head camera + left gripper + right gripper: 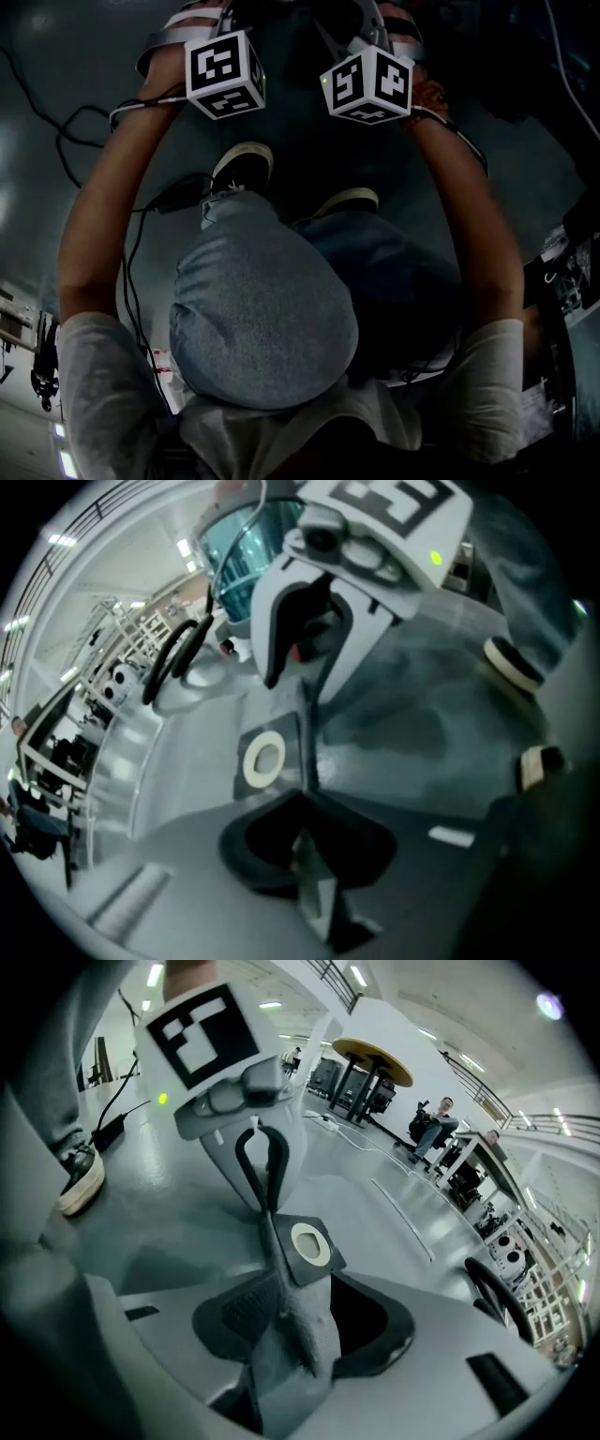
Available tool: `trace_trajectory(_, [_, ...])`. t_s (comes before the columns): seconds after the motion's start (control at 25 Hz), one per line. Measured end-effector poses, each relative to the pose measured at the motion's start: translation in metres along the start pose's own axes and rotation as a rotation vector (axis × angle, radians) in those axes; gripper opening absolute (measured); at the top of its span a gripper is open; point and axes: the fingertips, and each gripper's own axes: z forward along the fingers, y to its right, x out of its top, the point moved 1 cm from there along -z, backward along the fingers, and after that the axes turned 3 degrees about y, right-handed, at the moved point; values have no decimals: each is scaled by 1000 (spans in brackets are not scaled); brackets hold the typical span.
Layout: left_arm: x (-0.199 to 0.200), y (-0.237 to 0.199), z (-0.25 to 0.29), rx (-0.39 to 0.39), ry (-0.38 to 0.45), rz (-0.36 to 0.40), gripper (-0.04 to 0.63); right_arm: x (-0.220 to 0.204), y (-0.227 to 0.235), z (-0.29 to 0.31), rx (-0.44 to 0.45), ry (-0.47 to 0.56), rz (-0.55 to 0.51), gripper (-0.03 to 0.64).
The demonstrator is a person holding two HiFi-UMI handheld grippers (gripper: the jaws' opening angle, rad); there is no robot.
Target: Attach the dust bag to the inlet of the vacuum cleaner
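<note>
Nearest the head camera, the person's bent knee (262,319) in grey cloth is filling the middle of the view, with both bare forearms reaching forward past it and two shoes (242,167) resting on the dark floor (56,66) beyond. A black cable (129,272) is trailing over the floor on the left. Out in front, the two grippers are facing each other with the dust bag (286,1302) stretched between them above the floor. The right gripper (305,1335) is pinching a bunched fold of the bag's grey fabric, its jaws pressed together on the cloth. The left gripper (305,841) is biting on a thin edge of the same bag, jaws closed on it, beside the dark square collar (272,757) with its white ring (265,758). The collar is tilting and its hole is open to both gripper views. Farther off, in the left gripper view, a teal see-through canister (234,560) is standing on the floor with a black hose (173,663) looping beside it, well apart from the bag. In the right gripper view, a round table (375,1058) is standing far back, and a person (431,1121) is sitting beyond it.
</note>
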Motion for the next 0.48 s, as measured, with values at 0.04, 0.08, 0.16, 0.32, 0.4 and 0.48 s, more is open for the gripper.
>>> trace_trajectory(0.04, [4,-1,-7,-14,4,-11,25,2,-2,0,-4,3,-29,156])
trace_trajectory(0.08, [9,-4,-15,-29,8,-18,23,3,-4,-1,-10,5,-55,156])
trace_trajectory(0.16, [17,-11,-32,-57,11,-30,21,8,-5,-1,-26,12,-102,156])
trace_trajectory(0.32, [39,-20,-66,-145,18,-53,20,15,-2,-12,-53,28,-197,155])
trace_trajectory(0.4, [48,-22,-80,-193,14,-44,20,20,5,-23,-79,41,-201,144])
trace_trajectory(0.48, [56,-25,-95,-229,2,-21,20,27,10,-35,-73,63,-182,48])
